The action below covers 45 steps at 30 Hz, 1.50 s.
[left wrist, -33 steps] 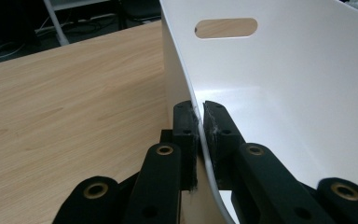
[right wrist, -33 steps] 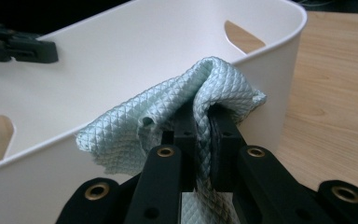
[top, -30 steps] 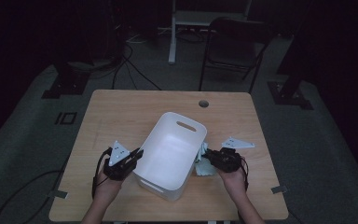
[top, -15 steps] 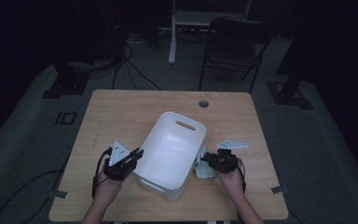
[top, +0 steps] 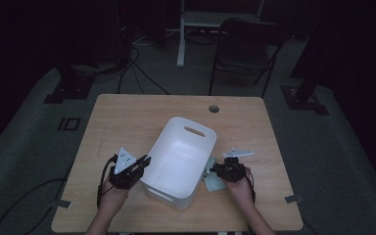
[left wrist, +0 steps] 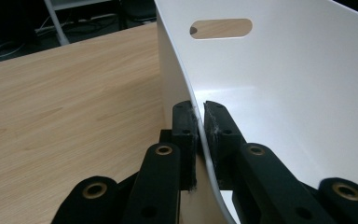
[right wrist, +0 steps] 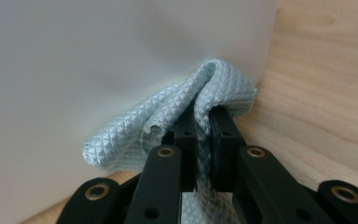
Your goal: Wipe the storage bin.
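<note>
At the frame's centre, the left tongs (top: 144, 162) pinch the white tub (top: 178, 161) wall; the right tongs (top: 214, 170) clamp the blue cloth (right wrist: 186, 107) against its outside. Press evenly, keeping the tub steady.

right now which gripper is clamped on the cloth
The right gripper: its jaws pinch the pale blue cloth against the outside of the white bin. The left gripper is shut on the bin's thin wall instead.

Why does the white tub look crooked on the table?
The tub sits slanted across the table. The left gripper pinches its wall, and the right gripper presses a bunched blue cloth against its outside.
</note>
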Tool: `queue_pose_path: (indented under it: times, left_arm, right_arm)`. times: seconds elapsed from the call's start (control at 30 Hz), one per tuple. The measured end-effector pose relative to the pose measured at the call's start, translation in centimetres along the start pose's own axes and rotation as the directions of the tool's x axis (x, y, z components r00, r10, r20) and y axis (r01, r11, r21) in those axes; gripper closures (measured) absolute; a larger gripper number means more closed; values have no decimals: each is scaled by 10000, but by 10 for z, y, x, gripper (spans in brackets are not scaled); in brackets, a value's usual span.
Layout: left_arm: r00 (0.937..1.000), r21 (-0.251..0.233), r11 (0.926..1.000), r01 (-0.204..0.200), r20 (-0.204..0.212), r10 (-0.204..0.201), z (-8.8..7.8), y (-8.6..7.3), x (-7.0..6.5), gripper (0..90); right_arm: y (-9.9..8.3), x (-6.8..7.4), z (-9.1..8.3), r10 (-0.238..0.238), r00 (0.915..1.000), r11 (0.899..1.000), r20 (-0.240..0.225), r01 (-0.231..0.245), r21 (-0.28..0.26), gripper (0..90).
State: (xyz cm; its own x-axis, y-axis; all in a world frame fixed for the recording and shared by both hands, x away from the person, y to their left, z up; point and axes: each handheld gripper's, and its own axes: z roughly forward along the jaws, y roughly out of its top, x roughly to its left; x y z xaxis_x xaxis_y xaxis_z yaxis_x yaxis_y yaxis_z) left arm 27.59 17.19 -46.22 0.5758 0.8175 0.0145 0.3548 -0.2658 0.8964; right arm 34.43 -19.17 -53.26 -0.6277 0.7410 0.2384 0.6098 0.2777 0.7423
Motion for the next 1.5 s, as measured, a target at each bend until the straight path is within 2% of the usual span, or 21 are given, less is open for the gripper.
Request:
queue_pose_path:
  times: [0.13,0.23,0.33,0.47,0.53,0.67,0.8,0.93,1.0,1.5]
  left_arm:
    - [9999,5,10000,16,-133,-16,0,0,-1,835]
    - [9990,43,10000,38,-435,-36,0,1,-3,837]
    - [9983,26,10000,68,-582,-66,0,1,-4,838]
    - [9980,18,10000,51,-627,-49,1,1,-5,838]
    - [9981,-28,10000,71,-616,-73,1,0,-5,837]
    - [9982,-96,9999,83,-585,-88,1,0,-5,834]
    - [9985,-54,10000,-42,-539,39,1,0,-5,835]
    - [9991,-20,10000,-87,-408,86,1,1,-4,836]
    - [9993,-8,9999,-124,-341,124,1,1,-4,836]
    - [9998,-40,10000,8,-198,-9,2,1,-3,833]
  right_arm:
    - [-3,-3,4,205,9997,9997,-92,-204,124,838]
    - [-2,-2,3,168,9999,9997,-30,-167,181,838]
    - [-2,2,-2,62,9998,9999,-207,-59,136,838]
    - [3,11,-18,-216,9985,9993,-502,200,-322,838]
    - [6,15,-26,-177,9969,9985,-760,138,-524,838]
    - [15,24,-48,-205,9901,9914,-1388,21,-1310,838]
    - [23,32,-60,-598,9901,9816,-1271,352,-1878,838]
    - [22,32,-56,-578,9906,9803,-1243,327,-1947,838]
    - [21,32,-53,-662,9925,9819,-1032,464,-1838,838]
    - [12,21,-34,-428,9964,9923,-733,339,-1188,837]
